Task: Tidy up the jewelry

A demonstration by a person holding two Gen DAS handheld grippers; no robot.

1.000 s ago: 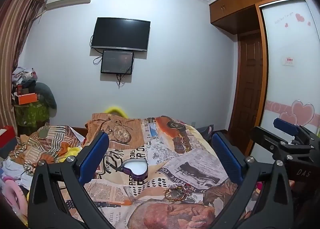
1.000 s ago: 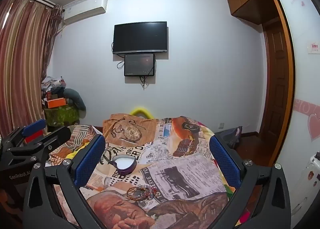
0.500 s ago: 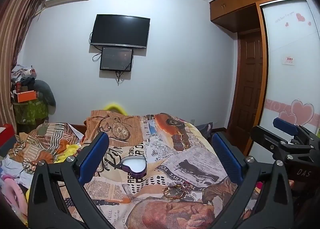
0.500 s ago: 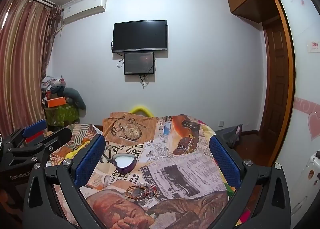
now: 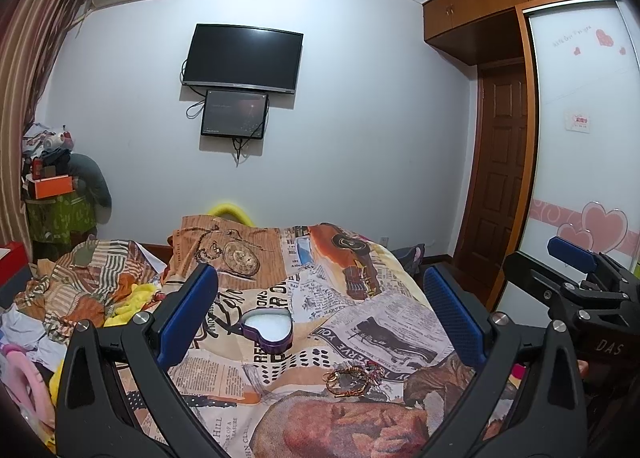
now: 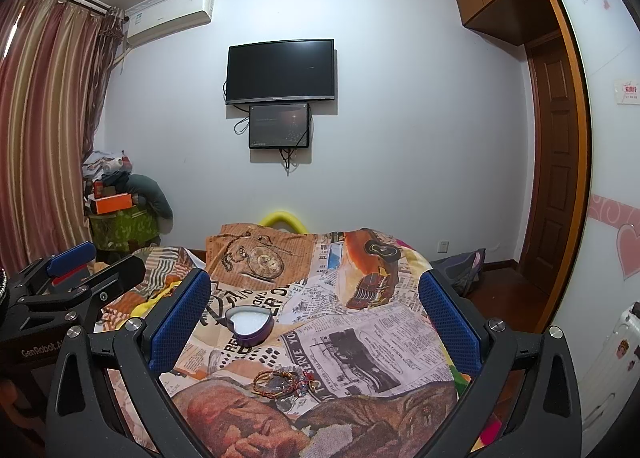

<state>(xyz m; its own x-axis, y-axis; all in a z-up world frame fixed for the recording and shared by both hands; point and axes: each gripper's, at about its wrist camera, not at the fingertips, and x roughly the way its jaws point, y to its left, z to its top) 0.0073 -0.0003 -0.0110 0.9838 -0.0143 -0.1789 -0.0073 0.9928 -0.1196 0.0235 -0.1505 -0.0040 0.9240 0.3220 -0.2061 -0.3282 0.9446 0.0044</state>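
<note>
A purple heart-shaped jewelry box with a white lining sits open on the bed; it also shows in the right wrist view. A small heap of gold and red bracelets lies on the cover in front of it, also in the right wrist view. My left gripper is open and empty, held above the bed short of both. My right gripper is open and empty, beside the left one. Each gripper shows at the edge of the other's view.
The bed cover has a newspaper print. Crumpled clothes lie at the left. A wardrobe and a door stand at the right. A TV hangs on the far wall.
Both views have tilted down slightly: the box and bracelets sit a little higher in frame and closer. Both grippers stay open.
</note>
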